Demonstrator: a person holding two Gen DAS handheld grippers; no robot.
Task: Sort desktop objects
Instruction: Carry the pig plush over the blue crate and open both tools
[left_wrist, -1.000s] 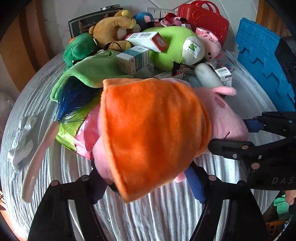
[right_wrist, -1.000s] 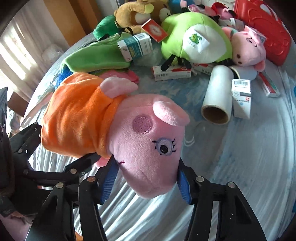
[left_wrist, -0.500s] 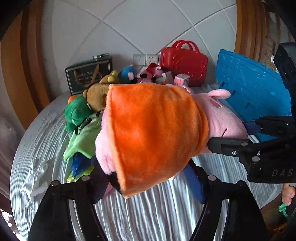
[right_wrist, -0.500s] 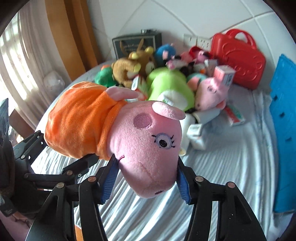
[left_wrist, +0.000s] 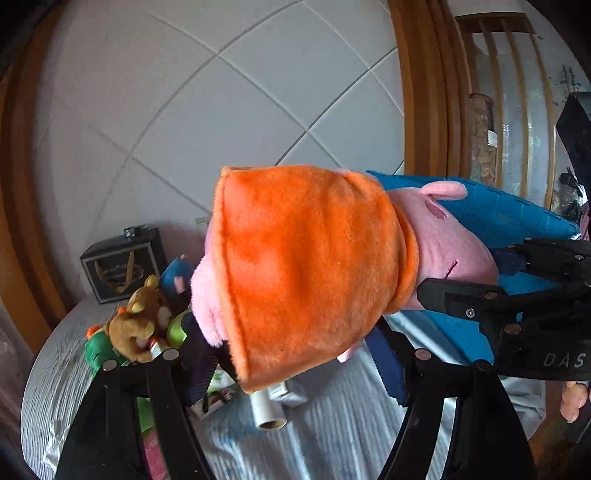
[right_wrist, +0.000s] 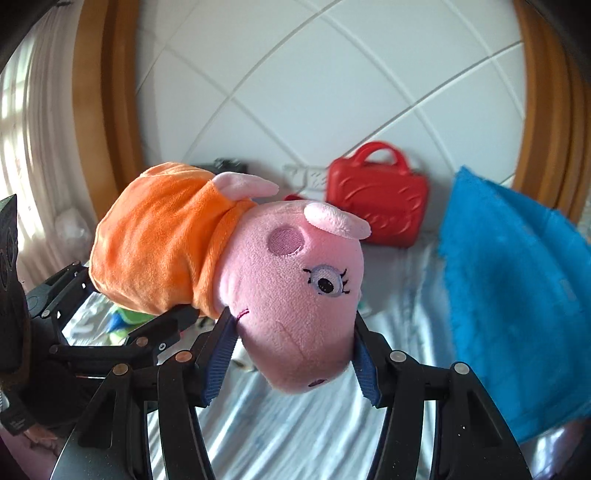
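Fuzzy plush pig (right_wrist: 291, 295), glossy red plastic case (right_wrist: 376, 206)

Pink pig plush (right_wrist: 291, 295), orange dress; red case (right_wrist: 376, 199); blue crate (right_wrist: 517, 295), blurred; grey-striped cloth (left_wrist: 332, 435).

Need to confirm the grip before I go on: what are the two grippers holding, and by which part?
Both hold the pig plush: the right gripper clamps its pink head at the snout, the left gripper clamps the orange-dressed body at its lower end.
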